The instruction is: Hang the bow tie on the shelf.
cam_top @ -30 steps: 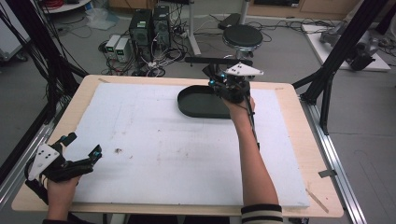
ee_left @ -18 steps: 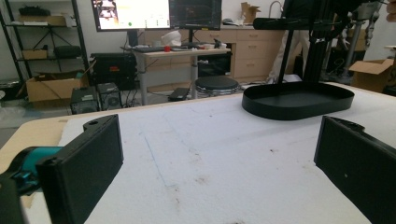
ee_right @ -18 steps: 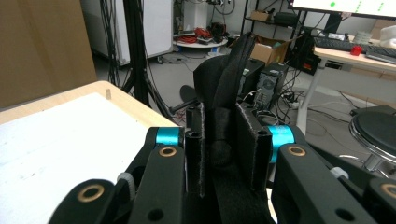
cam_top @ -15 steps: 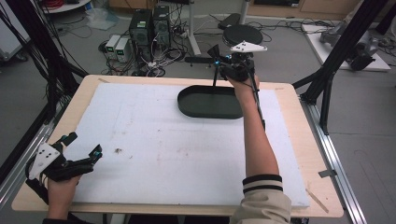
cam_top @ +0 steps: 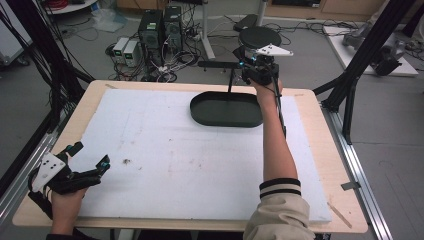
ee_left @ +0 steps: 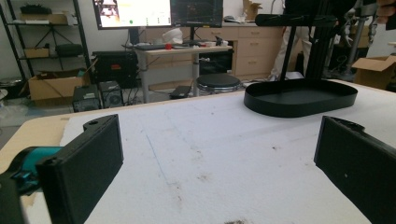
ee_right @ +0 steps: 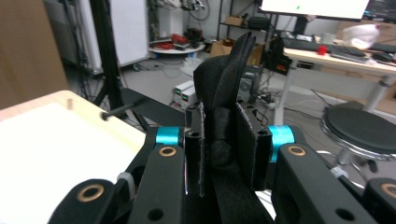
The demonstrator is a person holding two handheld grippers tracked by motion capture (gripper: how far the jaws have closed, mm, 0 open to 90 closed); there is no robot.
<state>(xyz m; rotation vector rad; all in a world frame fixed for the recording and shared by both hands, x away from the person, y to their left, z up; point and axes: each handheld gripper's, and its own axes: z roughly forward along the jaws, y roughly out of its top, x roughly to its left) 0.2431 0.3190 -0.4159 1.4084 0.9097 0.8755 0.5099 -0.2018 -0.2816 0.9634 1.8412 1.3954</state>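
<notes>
Since a second ago the right hand-held gripper point(cam_top: 248, 64) has gone from hovering over the black tray point(cam_top: 226, 109) up and out past the far edge of the worktop point(cam_top: 60, 135), so it now sits level with the crossbar of the little black stand point(cam_top: 218, 64) that rises from the tray's far side. Left hand-held gripper point(cam_top: 75, 172) hasn't budged, it's parked at the near left corner with its jaws spread wide, nothing between them, just bare white foam ahead of it in the left gripper view. In the right gripper view the jaws are squeezed together on a strip of black fabric point(ee_right: 227, 93), kind of a strap or band, with its free end poking up above the pads. So my read is we're in the carry-and-hang step: the strap is lifted and brought to bar height, not yet on the bar. Next bit looks like the fiddly part, I think: getting the strap over or against that thin crossbar before letting go. Floppy cloth could just slide off to the floor behind the worktop if the release comes early. Can't tell from the high view how close the strap is to the bar.
</notes>
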